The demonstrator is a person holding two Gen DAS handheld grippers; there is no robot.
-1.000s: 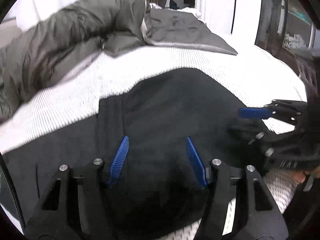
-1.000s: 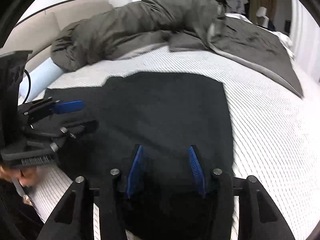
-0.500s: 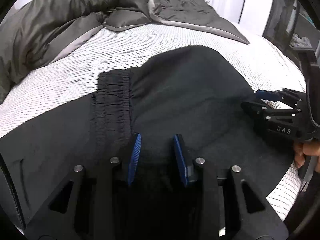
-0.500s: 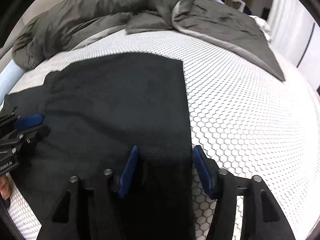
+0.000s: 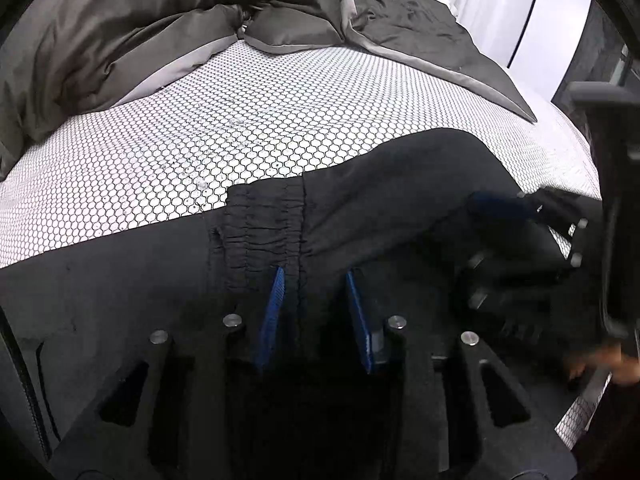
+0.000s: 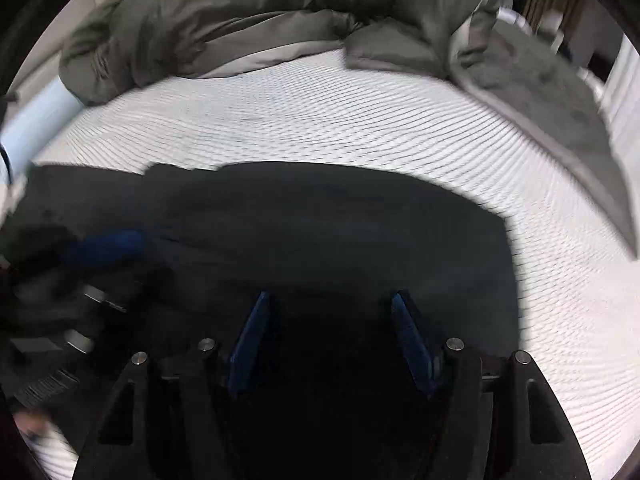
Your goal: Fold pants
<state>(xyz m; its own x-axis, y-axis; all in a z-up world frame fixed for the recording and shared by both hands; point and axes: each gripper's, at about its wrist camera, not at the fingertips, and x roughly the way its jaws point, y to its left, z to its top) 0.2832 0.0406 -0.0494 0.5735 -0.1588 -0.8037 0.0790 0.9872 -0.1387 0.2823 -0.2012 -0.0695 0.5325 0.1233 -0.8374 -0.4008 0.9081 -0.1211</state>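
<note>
Where both stood apart: left tool (image 5: 314,300) narrowed over pants (image 5: 400,184), right tool (image 6: 330,330) widened.

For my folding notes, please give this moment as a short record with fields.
garment: black pants, lying on the white mattress
waistband: gathered elastic band, near the left gripper
left gripper: jaws narrow, just been closing, cloth between them; grip not clear
right gripper: jaws wide, just been opening, over the pants
background: grey duvet, bunched up

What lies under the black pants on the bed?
The white honeycomb-patterned mattress cover shows all around the black pants, so they lie on it. Whether anything else sits beneath them cannot be seen; the fabric covers it.
</note>
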